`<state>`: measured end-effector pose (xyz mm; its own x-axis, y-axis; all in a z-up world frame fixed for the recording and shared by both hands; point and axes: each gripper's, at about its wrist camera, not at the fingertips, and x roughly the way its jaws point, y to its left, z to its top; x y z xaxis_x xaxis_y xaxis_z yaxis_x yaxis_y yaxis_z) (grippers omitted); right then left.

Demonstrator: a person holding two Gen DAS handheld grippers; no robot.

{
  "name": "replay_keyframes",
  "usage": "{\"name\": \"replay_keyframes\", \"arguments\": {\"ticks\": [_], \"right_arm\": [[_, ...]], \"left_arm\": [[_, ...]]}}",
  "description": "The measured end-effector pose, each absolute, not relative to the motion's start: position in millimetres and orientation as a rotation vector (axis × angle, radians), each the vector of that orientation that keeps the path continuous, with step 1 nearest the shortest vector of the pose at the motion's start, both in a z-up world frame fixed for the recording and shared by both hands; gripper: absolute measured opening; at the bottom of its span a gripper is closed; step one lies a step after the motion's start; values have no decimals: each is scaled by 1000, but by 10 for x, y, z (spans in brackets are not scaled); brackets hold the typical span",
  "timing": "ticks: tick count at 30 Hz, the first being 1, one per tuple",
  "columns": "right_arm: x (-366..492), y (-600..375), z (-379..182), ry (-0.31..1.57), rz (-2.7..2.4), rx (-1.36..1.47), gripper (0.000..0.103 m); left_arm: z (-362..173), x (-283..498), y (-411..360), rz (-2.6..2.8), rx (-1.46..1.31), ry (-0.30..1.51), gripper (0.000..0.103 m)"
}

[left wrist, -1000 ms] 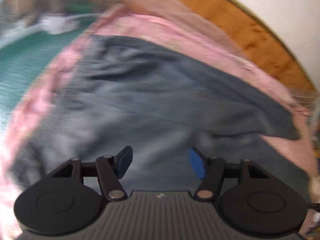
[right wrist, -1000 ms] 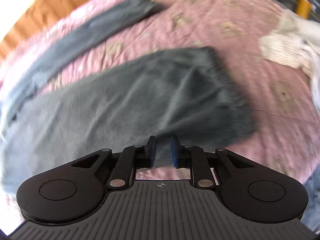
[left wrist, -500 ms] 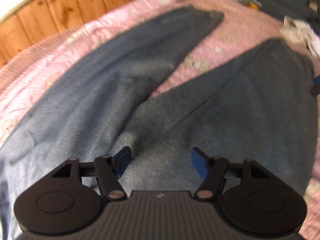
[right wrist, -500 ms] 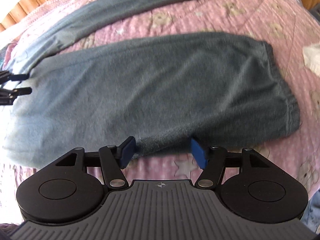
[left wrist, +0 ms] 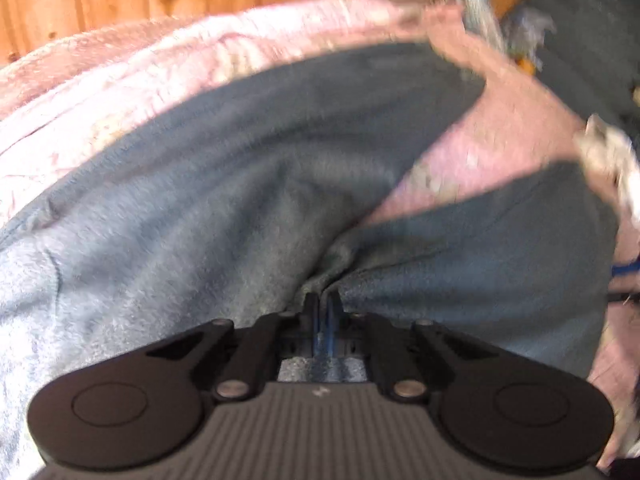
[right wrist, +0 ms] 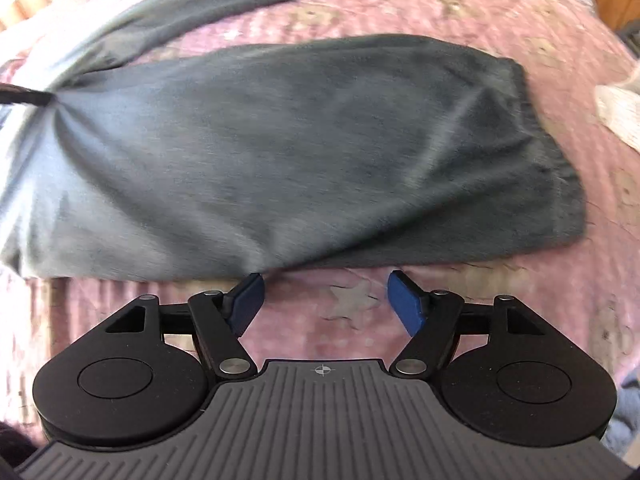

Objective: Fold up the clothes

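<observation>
Left wrist view: The left gripper (left wrist: 322, 312) was clenched on a pinch of the grey trousers (left wrist: 224, 216) at the crotch, where the two legs fork across the pink bedspread (left wrist: 516, 128); half a second earlier its jaws stood wide above that spot.
Right wrist view: The right gripper (right wrist: 324, 300) was released, jaws opening, nothing between them, hovering just near the trouser leg's near edge; a second earlier it pinched that edge.
Step in hand: Seemingly laying one leg over the other.
Next move: Probably lifting the crotch fold while the right gripper takes a fresh hold.
</observation>
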<state>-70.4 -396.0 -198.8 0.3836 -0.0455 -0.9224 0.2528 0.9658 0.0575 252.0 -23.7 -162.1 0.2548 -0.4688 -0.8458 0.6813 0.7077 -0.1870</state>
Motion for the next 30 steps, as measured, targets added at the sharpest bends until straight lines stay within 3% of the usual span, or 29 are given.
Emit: {"name": "replay_keyframes", "arguments": {"ticks": [6,8,10,12,15,20,23,26,27,28,30], "right_arm": [[-766,-4147,-1904,1181,-224,279,69],[-802,-4252,-1836,1148,-256,363,68],[-869,-4410,-1773,1090,-321,452,68],[-927,-4628,-1793,1046,-423,559,67],[-1063,-4980,-1935,931,-548,797,61],[-1473,-5214,-2142,607,-621,1233,62],[-1562,-5142,-2194,557,-636,1281,56],[-1486,-5151,-2221,540,-616,1248,57],[-1429,-5182,-2216,556,-606,1225,37],[-1371,-5215,-2210,573,-596,1202,3],[-1298,-5270,-2129,599,-597,1131,4]], "left_arm": [[-1793,2669,-221,-718,216,1141,9],[-1754,2606,-223,-714,204,1122,24],[-1694,2495,-170,-711,185,1080,47],[-1639,2398,-122,-711,166,1045,54],[-1676,2322,-116,-705,147,1047,55],[-1760,2263,-315,-678,200,1060,55],[-1754,2240,-329,-673,219,1060,55],[-1726,2234,-317,-676,228,1063,55],[-1724,2219,-306,-674,237,1066,55],[-1739,2222,-335,-673,249,1069,55],[-1707,2213,-363,-680,262,1066,55]]}}
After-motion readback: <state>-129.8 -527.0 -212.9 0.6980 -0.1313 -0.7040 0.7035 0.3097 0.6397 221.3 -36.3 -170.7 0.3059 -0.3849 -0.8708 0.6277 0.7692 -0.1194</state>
